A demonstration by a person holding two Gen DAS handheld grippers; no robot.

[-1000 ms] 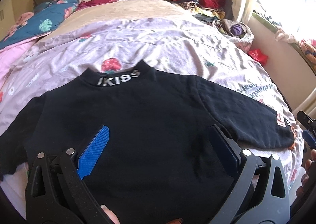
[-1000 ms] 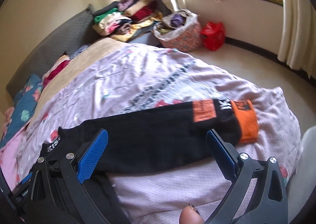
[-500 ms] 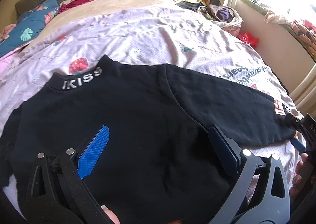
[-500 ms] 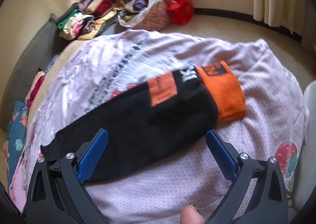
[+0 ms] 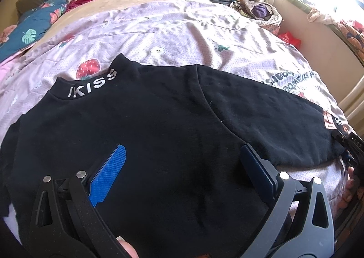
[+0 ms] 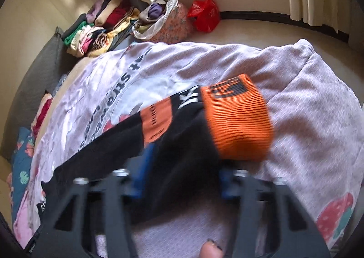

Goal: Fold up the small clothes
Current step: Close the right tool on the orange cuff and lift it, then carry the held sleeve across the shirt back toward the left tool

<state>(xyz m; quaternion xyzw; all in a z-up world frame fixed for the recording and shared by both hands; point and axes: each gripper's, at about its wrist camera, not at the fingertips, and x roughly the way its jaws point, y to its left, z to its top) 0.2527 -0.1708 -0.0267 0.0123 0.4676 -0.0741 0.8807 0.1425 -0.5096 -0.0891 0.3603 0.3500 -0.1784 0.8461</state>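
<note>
Folding, first stage: taking hold of one sleeve of a small black long-sleeved sweatshirt with silver lettering on its collar, spread flat, collar away from the cameras, on a pale lilac strawberry-print quilt covering a bed.

Item, garment: body flat and smooth; sleeve stretched out to the side, ending in a ribbed orange knit cuff with an orange patch just up the arm. Not yet folded anywhere, judging by the lie of the cloth.

Item, right gripper, black frame with blue textured pads: jaws just been closing, now narrowed around the black sleeve end beside the orange cuff, cloth bunched between the pads. Judged gripping the sleeve, though blurred.

Item, left gripper, same make: jaws spread wide, poised low over the lower body of the sweatshirt, nothing pinched; contact with the cloth not discernible.

Next move, as judged: lifting the gripped sleeve and carrying it across onto the body, laid flat without dragging the shoulder; left gripper likely needed to pin or steady the body meanwhile.

Background, not in play: stack of folded clothes beside the bed head, red plastic bag on the floor.
</note>
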